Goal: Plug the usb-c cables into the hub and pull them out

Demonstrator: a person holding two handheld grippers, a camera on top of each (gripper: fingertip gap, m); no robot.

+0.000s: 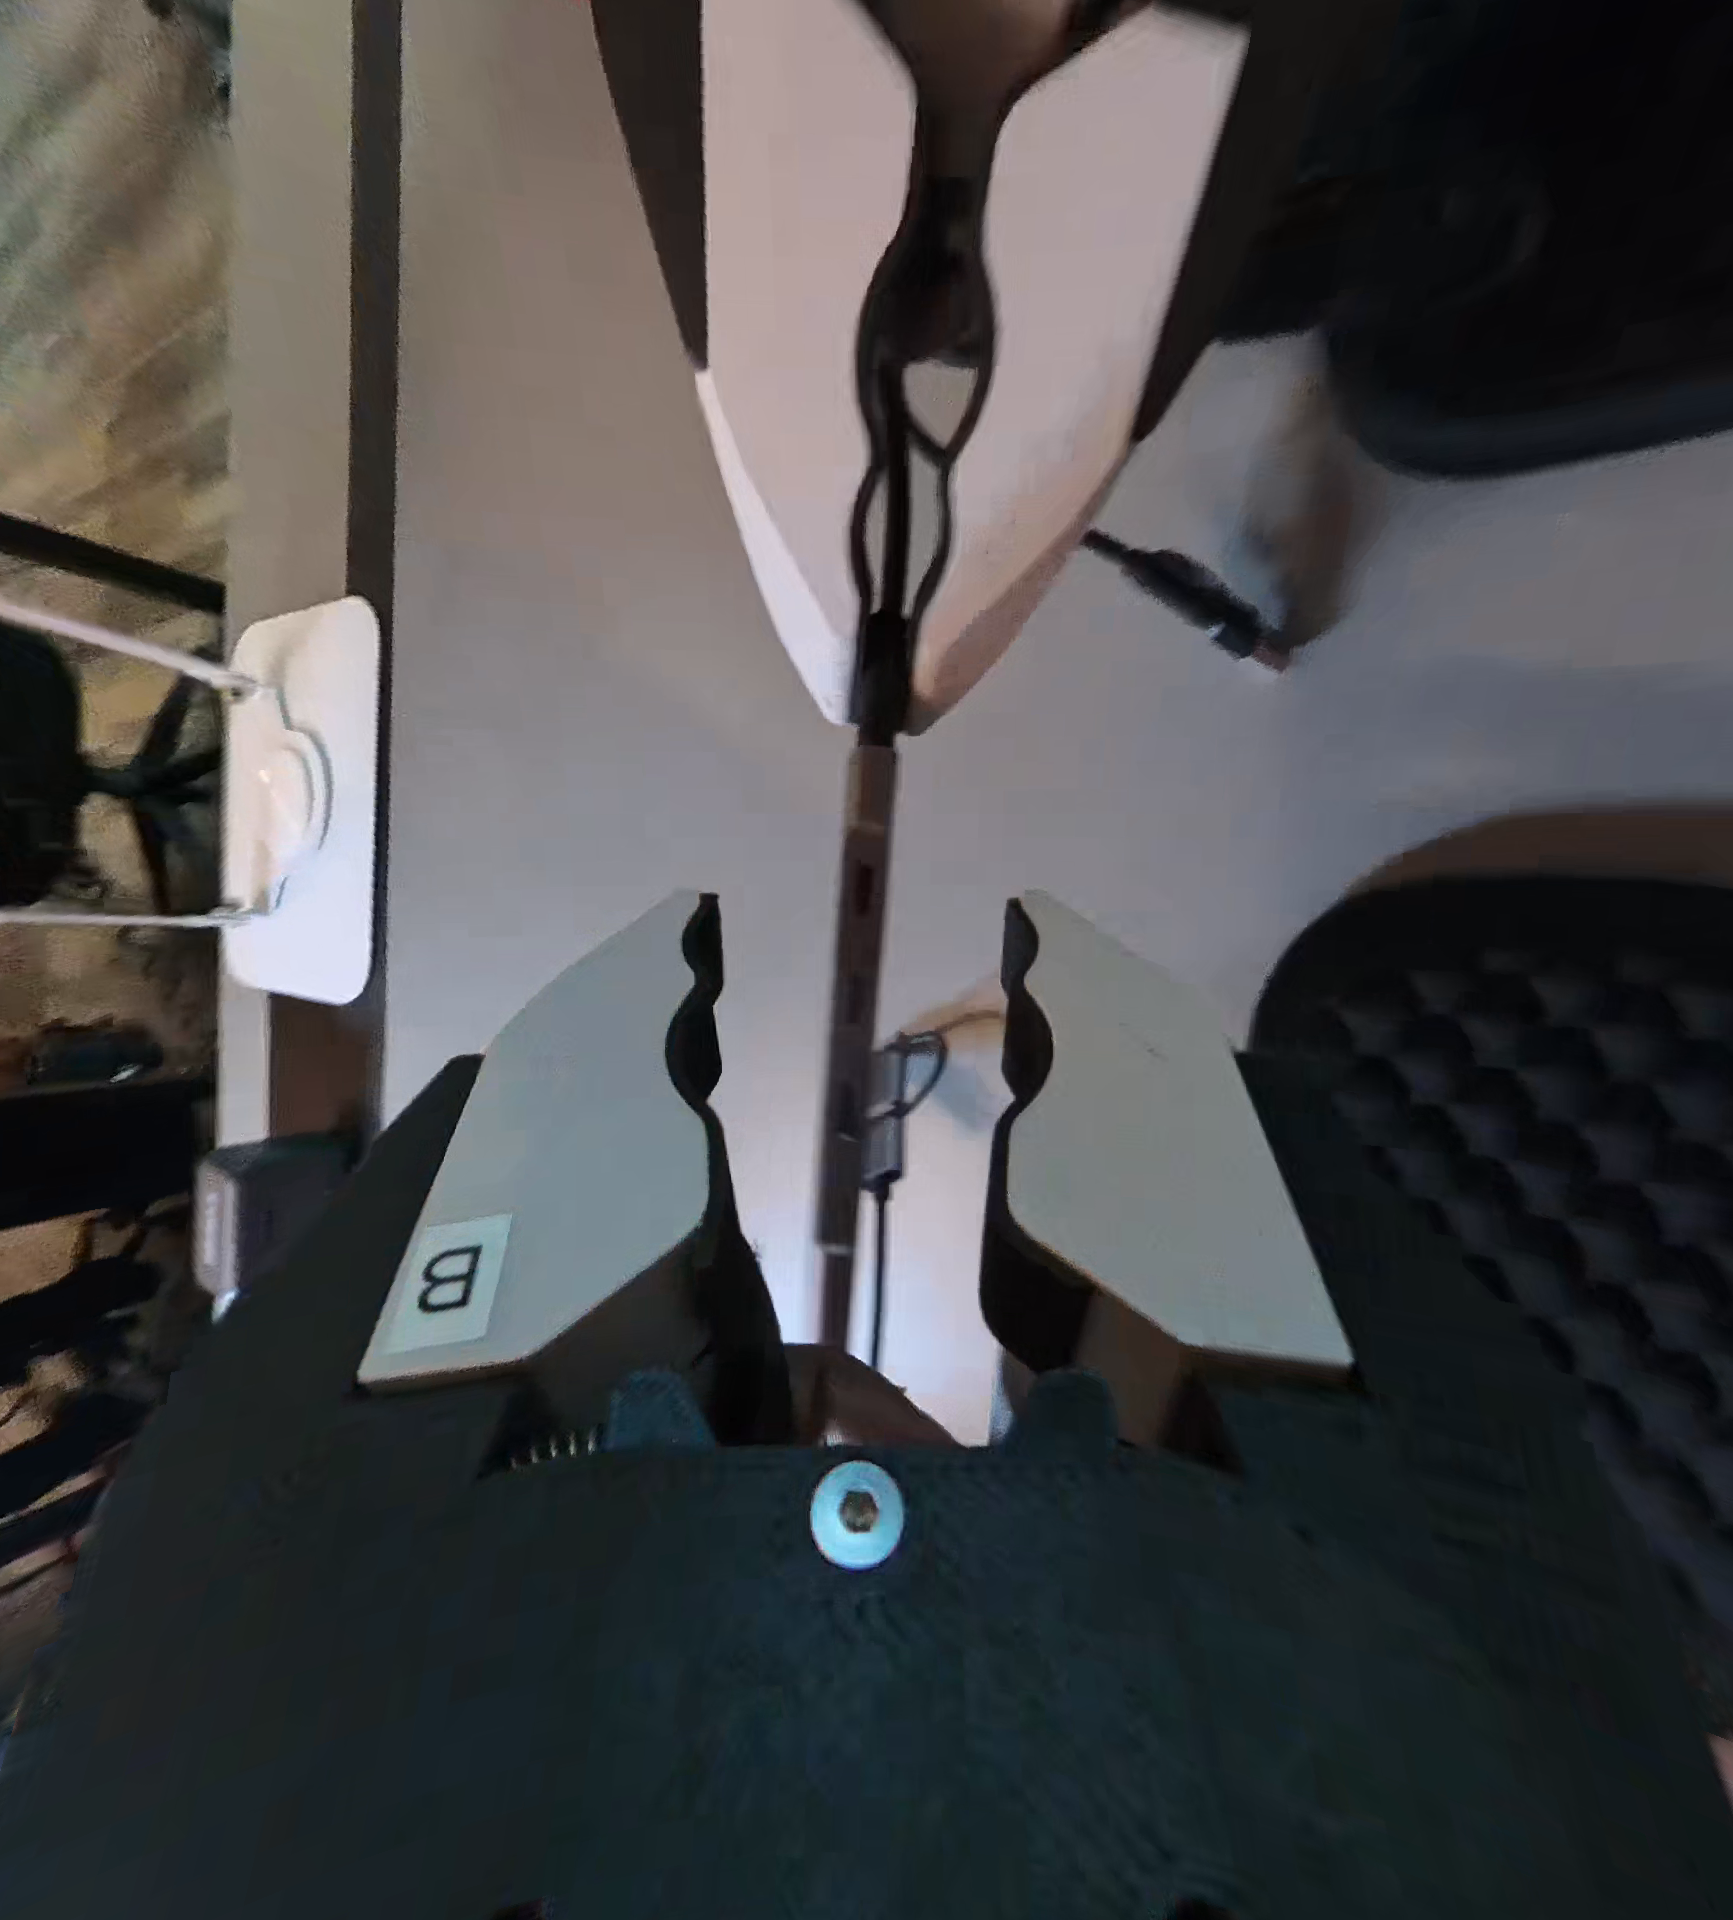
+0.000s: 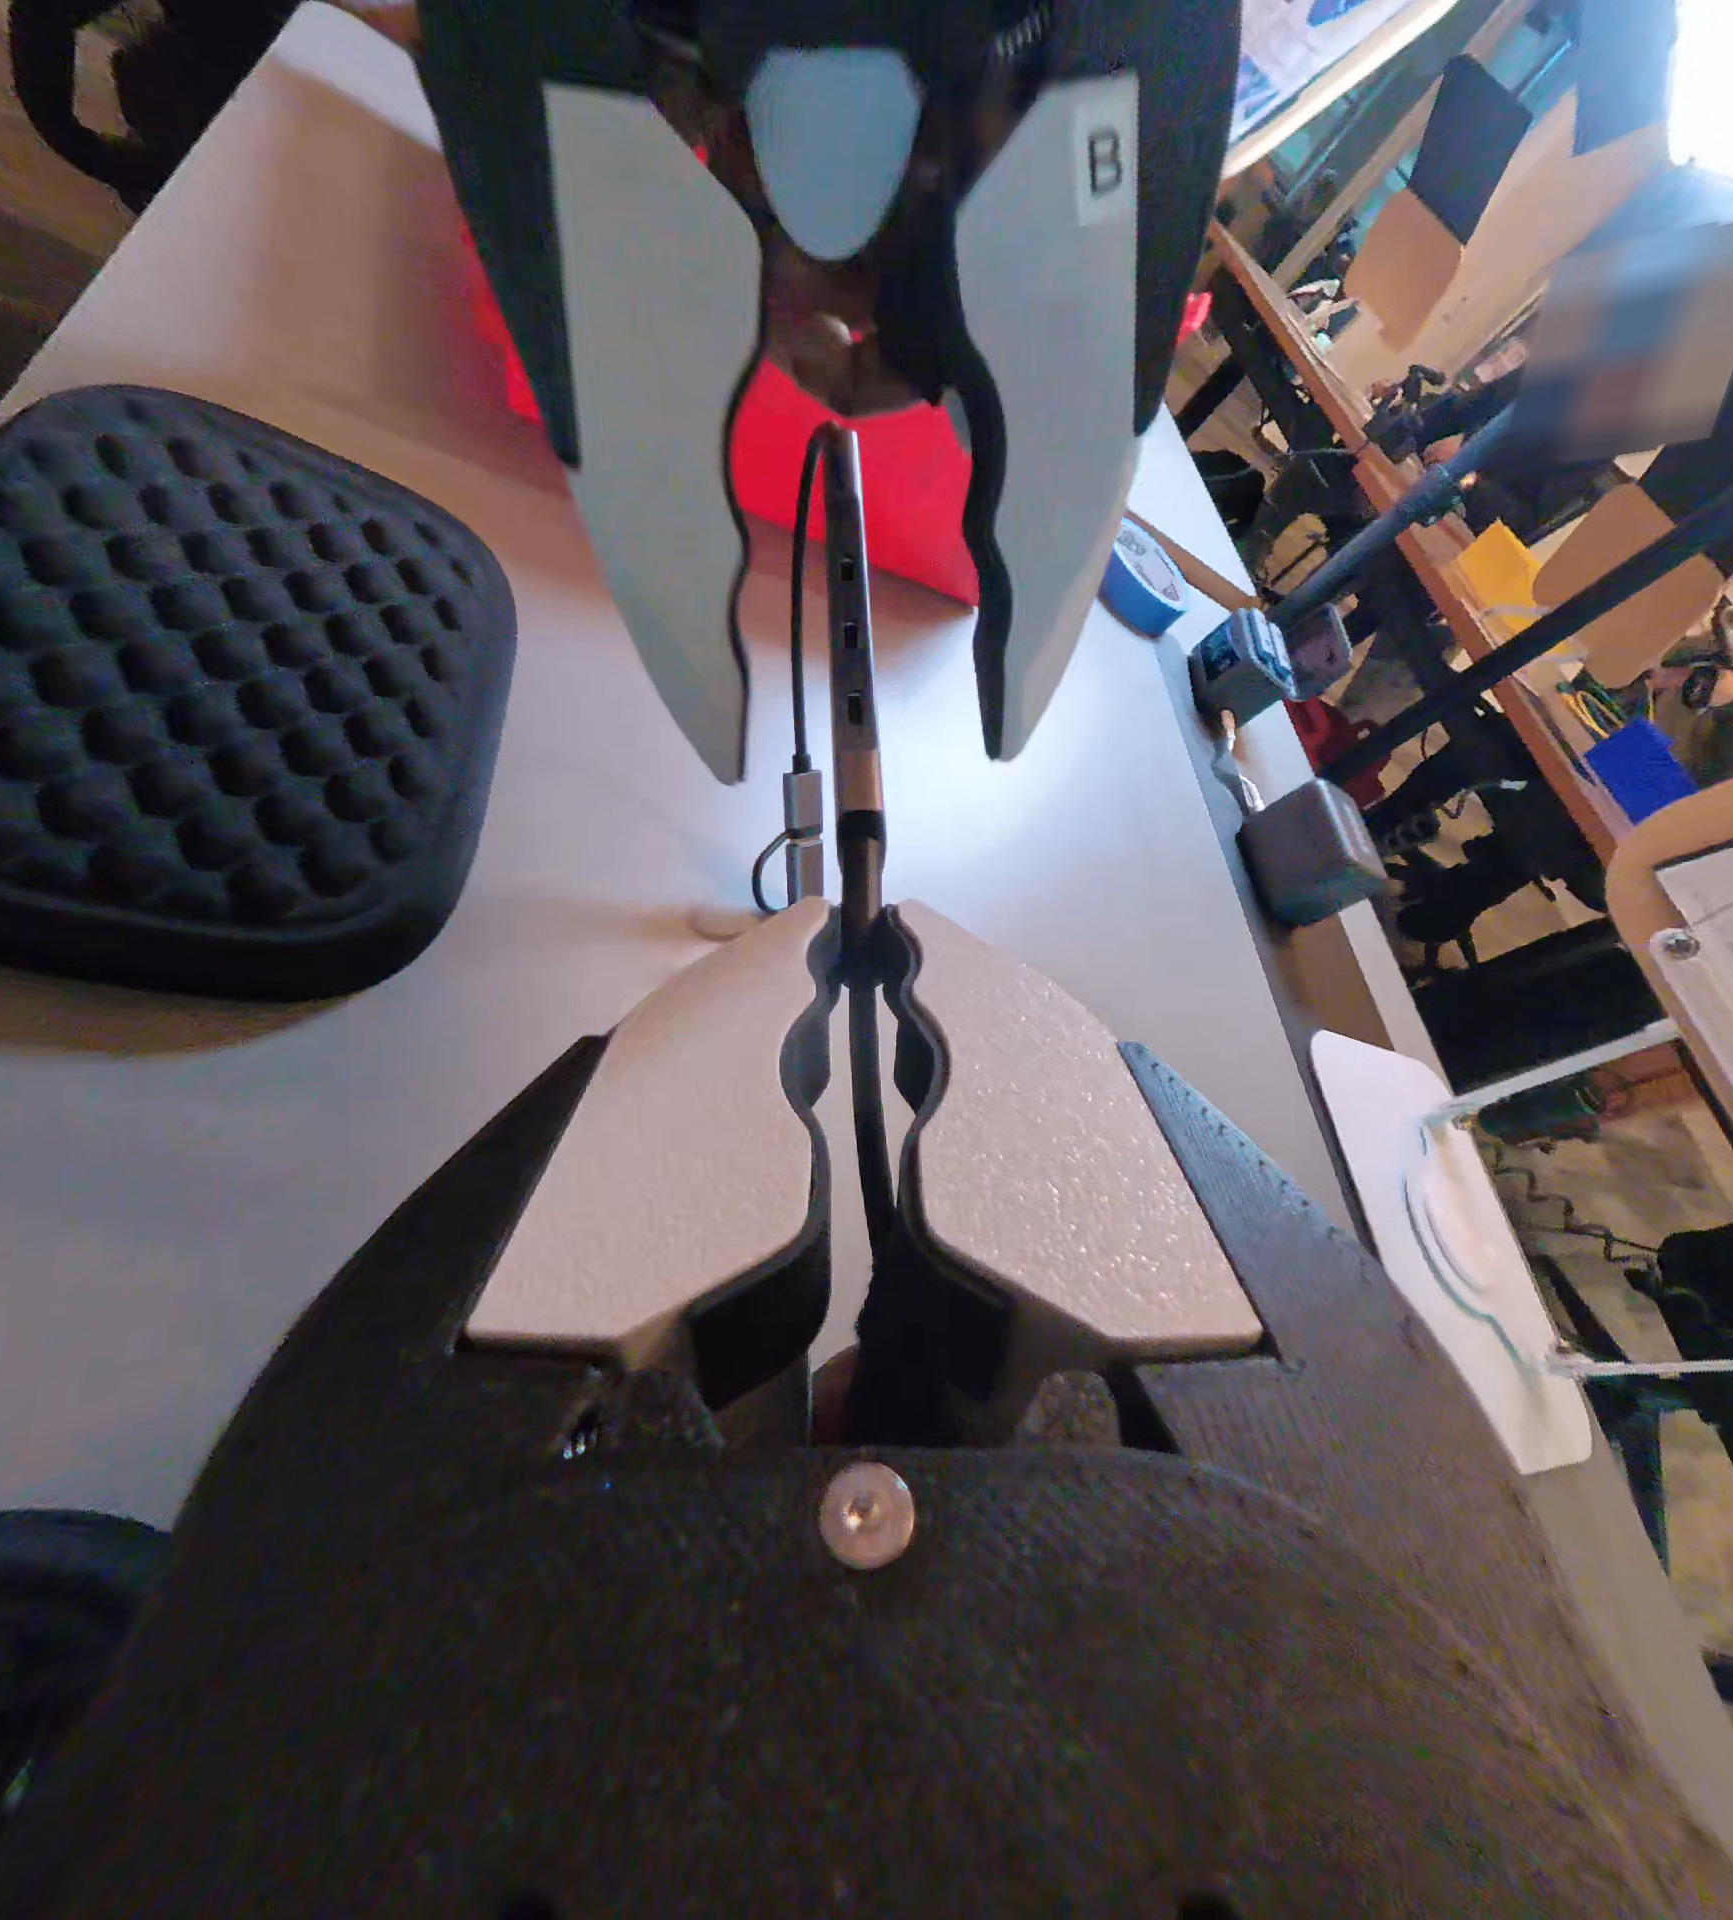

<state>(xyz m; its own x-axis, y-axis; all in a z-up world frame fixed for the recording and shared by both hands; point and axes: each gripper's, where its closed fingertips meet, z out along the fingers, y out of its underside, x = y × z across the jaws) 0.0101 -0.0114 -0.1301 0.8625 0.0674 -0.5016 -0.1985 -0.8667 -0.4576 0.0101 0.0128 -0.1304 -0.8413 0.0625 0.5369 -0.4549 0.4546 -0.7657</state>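
The grey usb-c hub is seen edge-on over the white table, with several ports along its side. My right gripper is shut on the black cable at the hub's near end. My left gripper is open, its fingers on either side of the hub without touching it. It faces the right gripper. A grey plug on a black cable lies alongside the hub; it also shows in the left wrist view. Another black cable plug lies loose on the table.
A black dimpled cushion lies beside the hub. A red sheet and a blue tape roll are behind the left gripper. A white mount and grey boxes sit at the table edge. Less than 4 cm separates the two grippers' tips.
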